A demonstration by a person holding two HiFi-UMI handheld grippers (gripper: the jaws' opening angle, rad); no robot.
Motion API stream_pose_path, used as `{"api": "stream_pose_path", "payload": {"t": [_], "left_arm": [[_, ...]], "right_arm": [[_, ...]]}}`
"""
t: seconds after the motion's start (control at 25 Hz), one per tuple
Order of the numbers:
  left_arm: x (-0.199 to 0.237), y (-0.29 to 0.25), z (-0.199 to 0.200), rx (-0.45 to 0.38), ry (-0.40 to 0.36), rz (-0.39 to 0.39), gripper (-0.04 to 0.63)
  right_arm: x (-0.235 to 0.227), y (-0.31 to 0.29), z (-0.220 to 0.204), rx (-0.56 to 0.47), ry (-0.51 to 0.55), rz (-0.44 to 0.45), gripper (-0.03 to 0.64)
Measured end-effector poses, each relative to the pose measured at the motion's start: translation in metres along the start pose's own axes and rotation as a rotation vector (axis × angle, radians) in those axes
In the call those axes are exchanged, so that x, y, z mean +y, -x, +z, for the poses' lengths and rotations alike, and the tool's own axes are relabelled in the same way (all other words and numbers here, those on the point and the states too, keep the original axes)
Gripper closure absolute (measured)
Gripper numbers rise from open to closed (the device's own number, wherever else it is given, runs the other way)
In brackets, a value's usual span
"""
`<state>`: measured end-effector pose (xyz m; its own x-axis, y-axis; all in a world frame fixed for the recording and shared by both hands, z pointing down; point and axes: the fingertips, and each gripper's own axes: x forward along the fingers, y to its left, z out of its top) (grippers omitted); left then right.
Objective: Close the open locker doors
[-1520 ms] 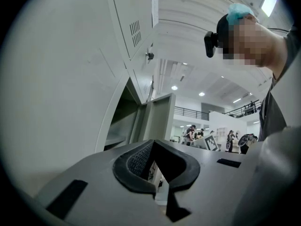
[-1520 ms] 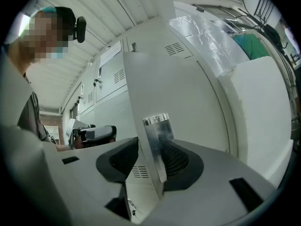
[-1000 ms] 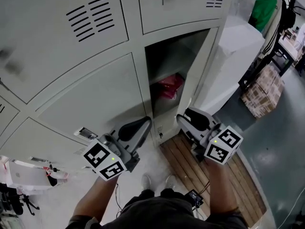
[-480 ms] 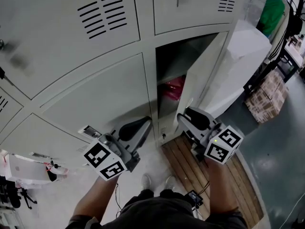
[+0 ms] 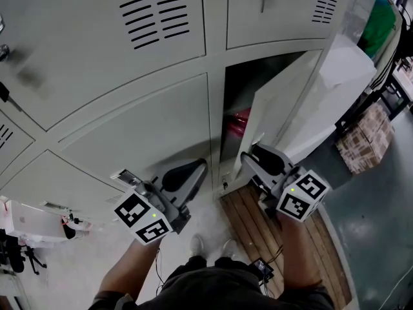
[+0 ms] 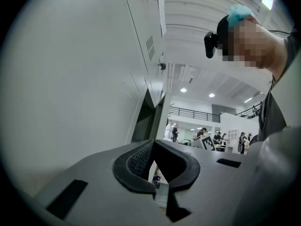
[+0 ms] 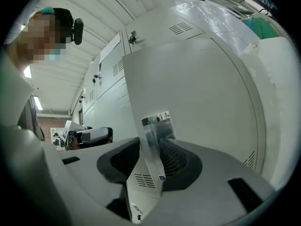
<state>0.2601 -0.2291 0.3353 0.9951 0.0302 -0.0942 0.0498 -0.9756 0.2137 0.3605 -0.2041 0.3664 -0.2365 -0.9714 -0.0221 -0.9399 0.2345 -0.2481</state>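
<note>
Indoors, a person stands facing a bank of pale grey lockers [image 5: 116,76] with a gripper in each hand. One locker door [image 5: 284,108] in the lower row hangs ajar, swung out to the right. A red item [image 5: 239,121] shows in the dark compartment behind it.

The right gripper [image 5: 253,162] is at that door's free edge. Its jaws stand wide and have just been closing a little. The thin edge of the door is between them, close against one ribbed pad and not clamped from both sides.

The left gripper [image 5: 193,171] is held level in front of the closed door beside the opening, its jaws parted around nothing.

Slotted vents [image 5: 155,15] mark the upper doors. Below the open locker a slatted wooden pallet [image 5: 258,225] lies on a grey-green floor [image 5: 381,205]. A white block [image 5: 335,76] stands at the end of the lockers, and beyond it to the right is a stack of cardboard boxes [image 5: 364,137].

From the left gripper view, the room is a high hall with ceiling lights [image 6: 183,90], a railed gallery [image 6: 193,112] and other people [image 6: 174,131] far off.
</note>
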Motion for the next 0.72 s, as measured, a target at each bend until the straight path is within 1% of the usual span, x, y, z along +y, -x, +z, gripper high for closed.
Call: {"api": "stream_pose_path", "payload": {"t": [0.44,0.72], "left_arm": [[0.008,0.005,-0.002,-0.009,0.027,0.021,0.586],[0.007,0.006,-0.001,-0.009,0.024,0.025,0.586]], "right_arm": [[-0.003,-0.018,0.001,0.005,-0.011,0.025,0.482],[-0.005,-0.028,0.001,0.004,-0.020,0.044,0.485]]}}
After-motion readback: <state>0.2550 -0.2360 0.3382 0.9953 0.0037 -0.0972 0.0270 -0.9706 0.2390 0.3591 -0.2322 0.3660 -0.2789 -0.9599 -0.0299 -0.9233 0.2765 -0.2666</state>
